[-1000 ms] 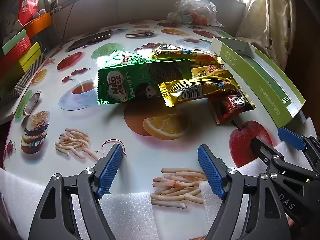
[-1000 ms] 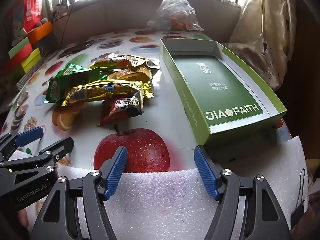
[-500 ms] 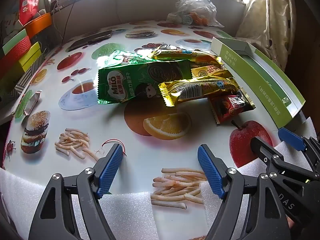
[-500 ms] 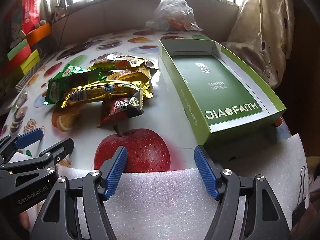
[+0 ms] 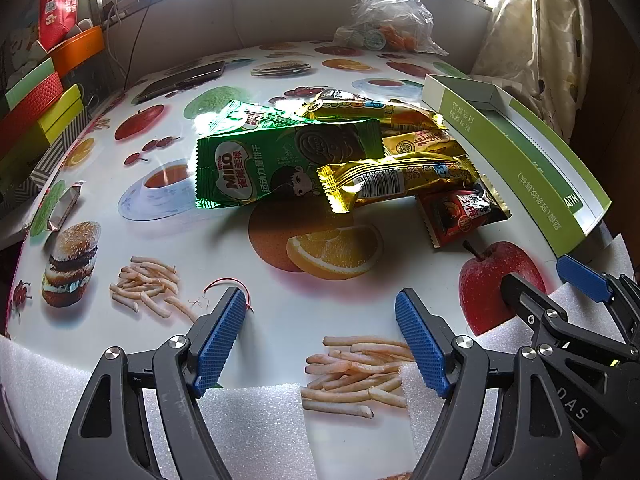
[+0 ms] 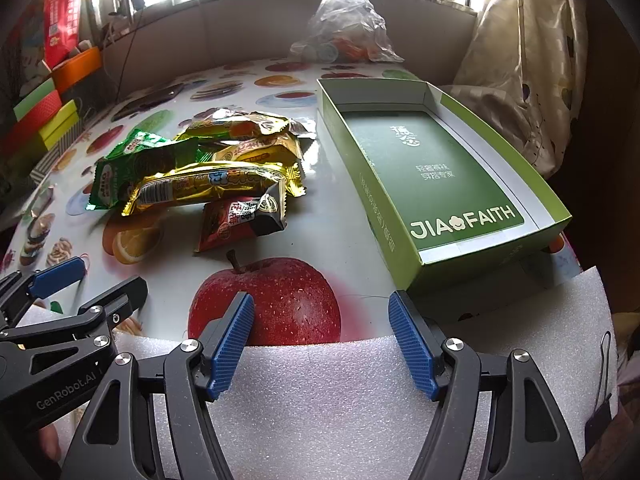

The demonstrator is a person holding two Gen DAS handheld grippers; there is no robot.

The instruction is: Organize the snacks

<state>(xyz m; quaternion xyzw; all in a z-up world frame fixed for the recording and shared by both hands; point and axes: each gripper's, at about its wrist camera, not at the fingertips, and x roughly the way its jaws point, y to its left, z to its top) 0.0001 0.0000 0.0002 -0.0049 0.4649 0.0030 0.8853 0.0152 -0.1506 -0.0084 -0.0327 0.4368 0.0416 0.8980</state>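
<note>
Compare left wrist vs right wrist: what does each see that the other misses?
Left wrist only: the MILO wrapper face-on, with its logo readable, and a loose red thread by the left gripper. Right wrist only: the green box seen from above, its inside holding no snacks, with the right gripper open over white foam. Both: the snack pile, the red packet nearest, the plastic bag behind.

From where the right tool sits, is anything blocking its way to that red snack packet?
Nothing visible does. Between the open right tool and the red packet lies only bare tablecloth with a printed apple. A gold packet overlaps the red one's far end, and the green box stands off to the right.
</note>
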